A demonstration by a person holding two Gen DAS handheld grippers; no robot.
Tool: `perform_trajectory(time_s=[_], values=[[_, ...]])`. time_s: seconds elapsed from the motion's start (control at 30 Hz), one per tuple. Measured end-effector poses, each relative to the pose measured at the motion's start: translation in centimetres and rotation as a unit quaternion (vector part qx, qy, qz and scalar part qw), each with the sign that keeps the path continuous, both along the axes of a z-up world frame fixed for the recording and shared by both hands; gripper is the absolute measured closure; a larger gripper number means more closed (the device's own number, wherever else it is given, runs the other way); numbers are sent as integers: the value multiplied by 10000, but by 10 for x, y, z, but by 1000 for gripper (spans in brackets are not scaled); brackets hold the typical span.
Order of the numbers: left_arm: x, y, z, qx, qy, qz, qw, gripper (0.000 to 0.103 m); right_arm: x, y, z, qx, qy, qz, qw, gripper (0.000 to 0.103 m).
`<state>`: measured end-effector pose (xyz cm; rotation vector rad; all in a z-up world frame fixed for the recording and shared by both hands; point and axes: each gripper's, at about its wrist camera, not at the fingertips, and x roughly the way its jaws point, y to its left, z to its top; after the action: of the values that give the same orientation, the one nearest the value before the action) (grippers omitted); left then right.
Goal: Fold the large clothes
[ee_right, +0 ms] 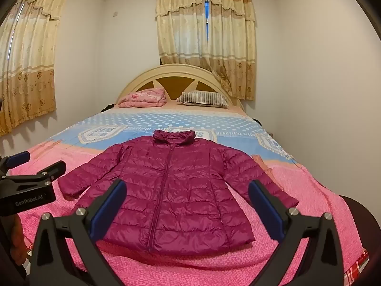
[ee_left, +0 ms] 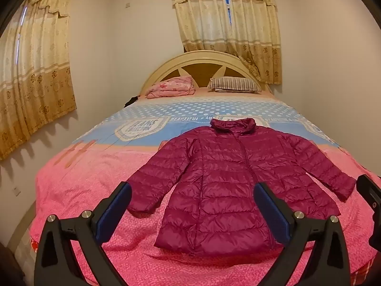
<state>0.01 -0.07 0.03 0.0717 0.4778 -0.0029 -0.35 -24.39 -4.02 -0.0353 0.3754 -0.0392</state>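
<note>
Bed (ee_right: 71, 214): jacket (ee_right: 181, 197) beyond hand-held grippers (ee_right: 188, 205)

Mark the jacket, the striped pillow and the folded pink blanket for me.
jacket (ee_left: 226, 181): left wrist view, quilted front beside the zip.
striped pillow (ee_right: 202, 98): right wrist view, middle of its face.
folded pink blanket (ee_right: 144, 98): right wrist view, top fold.

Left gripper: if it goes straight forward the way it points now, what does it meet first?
Probably the magenta puffer jacket lying flat on the bed; the open left gripper aims down at its lower half. Depth is unclear.
</note>
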Motion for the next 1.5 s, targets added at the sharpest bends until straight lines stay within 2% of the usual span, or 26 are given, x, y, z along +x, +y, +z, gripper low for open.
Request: perform_trajectory(time_s=[0.27,0.43,0.6,1.5], values=[[3,1,1,-89,17,0,10000,1,2,0,-3,44,24,38,10000,0],[4,0,-11,-105,13,-8,9999,1,-1,3,-4,22,-1,45,10000,0],[-1,2,-3,-170,32,-10,9998,1,1,2,-4,37,6,30,10000,0],[2,6,-4,-243,22,38,9997,1,0,6,-7,71,69,62,9999,0]])
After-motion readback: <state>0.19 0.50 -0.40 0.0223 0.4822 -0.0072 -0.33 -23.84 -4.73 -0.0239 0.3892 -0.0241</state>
